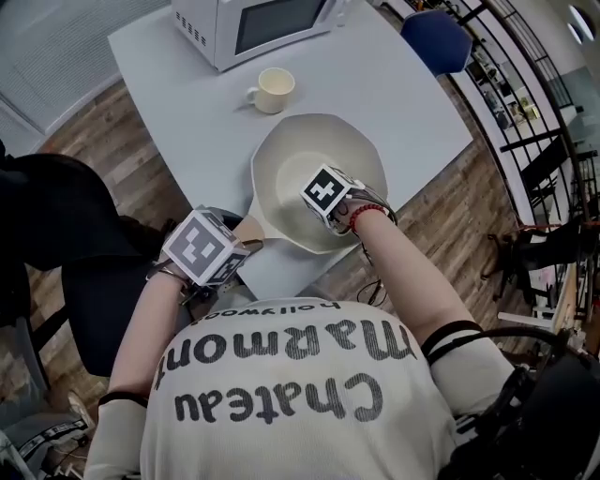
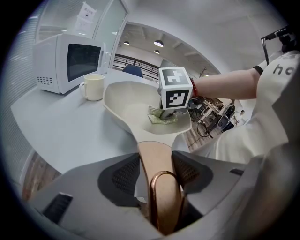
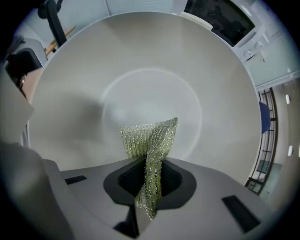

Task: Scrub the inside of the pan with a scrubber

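pan [image 1: 300,159] on table [image 1: 178,122], scrubber [image 3: 149,140] inside pan, cup [image 1: 274,90] just behind pan, microwave [image 1: 253,23] behind cup

Seen from above, the right gripper [image 3: 149,185] covers its own jaws and the scrubber [image 3: 151,138] with its marker cube. The left gripper [image 2: 158,174] hides most of the pan's handle [image 1: 248,228]. The microwave [image 1: 253,28] runs off the top edge.

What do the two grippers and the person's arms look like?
Both the left gripper and right gripper are grey with black textured pads, each carrying a white cube of black square markers. Red bracelet on right wrist; white short sleeves, black-trimmed.
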{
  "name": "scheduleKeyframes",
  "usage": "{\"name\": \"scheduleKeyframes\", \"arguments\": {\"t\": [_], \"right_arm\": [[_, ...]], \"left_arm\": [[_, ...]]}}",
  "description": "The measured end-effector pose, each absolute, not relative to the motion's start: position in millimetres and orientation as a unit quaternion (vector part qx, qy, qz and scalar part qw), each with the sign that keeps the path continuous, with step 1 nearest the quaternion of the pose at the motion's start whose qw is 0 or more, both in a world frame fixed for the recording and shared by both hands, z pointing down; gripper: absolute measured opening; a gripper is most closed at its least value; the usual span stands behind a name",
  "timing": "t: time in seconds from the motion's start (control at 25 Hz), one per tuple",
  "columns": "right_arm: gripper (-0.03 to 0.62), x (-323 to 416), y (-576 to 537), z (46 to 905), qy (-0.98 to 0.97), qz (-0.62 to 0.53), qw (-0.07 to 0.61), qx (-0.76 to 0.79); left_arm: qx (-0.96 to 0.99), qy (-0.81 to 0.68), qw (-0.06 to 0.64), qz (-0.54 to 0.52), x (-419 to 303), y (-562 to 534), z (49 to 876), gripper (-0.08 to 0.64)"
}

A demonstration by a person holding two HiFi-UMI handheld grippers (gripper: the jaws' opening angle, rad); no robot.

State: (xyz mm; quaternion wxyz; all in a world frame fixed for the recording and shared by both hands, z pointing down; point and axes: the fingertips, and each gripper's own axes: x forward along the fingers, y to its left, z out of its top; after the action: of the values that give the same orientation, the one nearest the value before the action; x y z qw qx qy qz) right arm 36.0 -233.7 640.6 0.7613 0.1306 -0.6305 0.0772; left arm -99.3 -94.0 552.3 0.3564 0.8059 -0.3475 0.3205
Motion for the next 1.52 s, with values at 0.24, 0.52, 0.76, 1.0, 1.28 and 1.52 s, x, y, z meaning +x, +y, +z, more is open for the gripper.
{"name": "scheduleKeyframes", "arguments": {"t": [0.24, 0.52, 0.76, 1.0, 1.28, 1.52], "right_arm": [[0.046, 55.3, -257.5, 646.2, -0.596, 0.039, 0.788, 0.15], [0.044, 58.7, -285.4, 653.1, -0.555, -0.071, 0.813, 0.163], [0.043, 57.8, -305.3, 649.3, -0.52, -0.162, 0.82, 0.174], [0.043, 48.6, -330.3, 638.5, -0.538, -0.237, 0.786, 0.19], [0.044, 43.1, -368.2, 585.4, -0.551, -0.331, 0.725, 0.248], [0.045, 28.2, -365.4, 562.9, -0.678, -0.184, 0.64, 0.312]], "left_arm": [[0.807, -0.347, 0.358, 0.315, -97.3, -91.9, 552.5, 0.227], [0.805, -0.349, 0.365, 0.312, -98.3, -89.9, 557.9, 0.225], [0.805, -0.347, 0.371, 0.307, -95.5, -86.0, 557.5, 0.227], [0.803, -0.346, 0.38, 0.302, -94.0, -82.3, 558.9, 0.227], [0.803, -0.338, 0.393, 0.292, -93.4, -77.5, 558.4, 0.224], [0.807, -0.333, 0.387, 0.298, -95.8, -78.7, 557.9, 0.225]]}}
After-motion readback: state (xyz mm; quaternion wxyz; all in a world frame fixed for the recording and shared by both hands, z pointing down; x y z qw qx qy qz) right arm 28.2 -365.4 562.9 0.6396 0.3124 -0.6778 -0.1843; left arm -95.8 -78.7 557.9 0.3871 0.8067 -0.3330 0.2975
